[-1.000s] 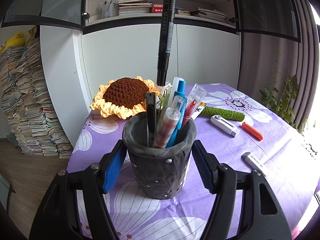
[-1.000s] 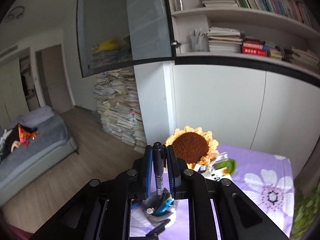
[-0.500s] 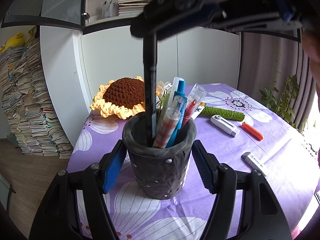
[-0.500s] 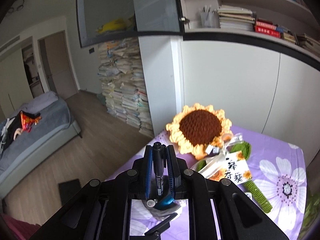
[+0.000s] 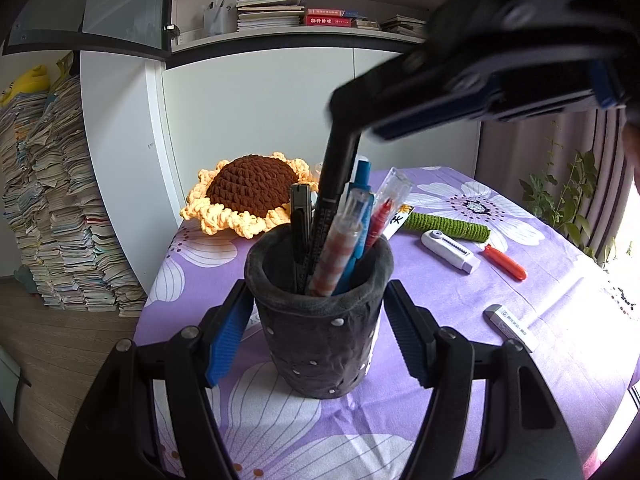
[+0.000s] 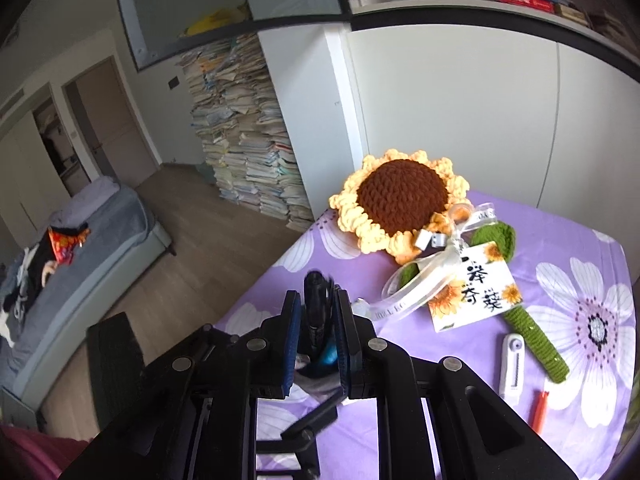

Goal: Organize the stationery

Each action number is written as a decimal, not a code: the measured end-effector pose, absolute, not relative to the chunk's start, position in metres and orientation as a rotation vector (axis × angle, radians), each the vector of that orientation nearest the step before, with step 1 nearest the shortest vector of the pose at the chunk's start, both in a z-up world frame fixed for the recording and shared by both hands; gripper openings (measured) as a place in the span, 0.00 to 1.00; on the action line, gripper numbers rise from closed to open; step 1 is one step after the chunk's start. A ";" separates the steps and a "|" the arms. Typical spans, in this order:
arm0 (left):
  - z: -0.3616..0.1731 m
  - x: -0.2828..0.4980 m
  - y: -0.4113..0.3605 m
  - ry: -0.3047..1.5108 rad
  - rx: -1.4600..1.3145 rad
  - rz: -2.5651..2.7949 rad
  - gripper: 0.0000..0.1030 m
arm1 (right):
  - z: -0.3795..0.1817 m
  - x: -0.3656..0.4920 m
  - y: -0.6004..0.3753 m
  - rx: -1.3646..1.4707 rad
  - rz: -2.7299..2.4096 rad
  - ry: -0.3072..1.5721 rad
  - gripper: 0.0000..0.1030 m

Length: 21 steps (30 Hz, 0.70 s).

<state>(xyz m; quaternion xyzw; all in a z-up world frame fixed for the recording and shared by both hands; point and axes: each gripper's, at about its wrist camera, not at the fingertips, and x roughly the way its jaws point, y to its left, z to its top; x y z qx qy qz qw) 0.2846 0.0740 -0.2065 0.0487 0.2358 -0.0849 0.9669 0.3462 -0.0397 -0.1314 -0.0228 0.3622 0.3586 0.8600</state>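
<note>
Left gripper (image 5: 318, 332) — blue ribbed pads clamp the dark grey, dimpled felt pen holder (image 5: 318, 320), upright on the purple floral tablecloth (image 5: 560, 300).
Right gripper (image 6: 317, 338) — jaws narrow, just been opening; the black marker (image 5: 334, 184) stands between them, lower end among pens inside the holder.

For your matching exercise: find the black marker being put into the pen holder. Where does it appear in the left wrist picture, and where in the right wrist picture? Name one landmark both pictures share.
Left wrist view: the black marker stands centre frame, leaning, its lower end inside the pen holder.
Right wrist view: the marker is low and centre, between the right gripper pads.
Shared landmark: the crocheted sunflower.
</note>
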 end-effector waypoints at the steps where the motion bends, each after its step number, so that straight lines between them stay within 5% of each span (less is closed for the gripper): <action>1: -0.206 0.284 0.074 0.477 0.099 -0.172 0.65 | -0.127 0.345 -0.050 -0.026 0.743 0.756 0.31; 4: -0.207 0.285 0.074 0.477 0.099 -0.171 0.65 | -0.118 0.341 -0.076 0.025 0.695 0.714 0.46; 9: -0.207 0.285 0.074 0.477 0.099 -0.171 0.66 | -0.114 0.335 -0.113 0.028 0.591 0.716 0.46; 17: -0.206 0.285 0.074 0.477 0.100 -0.171 0.66 | -0.217 0.357 -0.136 -0.089 0.348 1.148 0.46; 21: -0.206 0.285 0.074 0.477 0.099 -0.171 0.66 | -0.234 0.361 -0.135 -0.089 0.341 1.194 0.46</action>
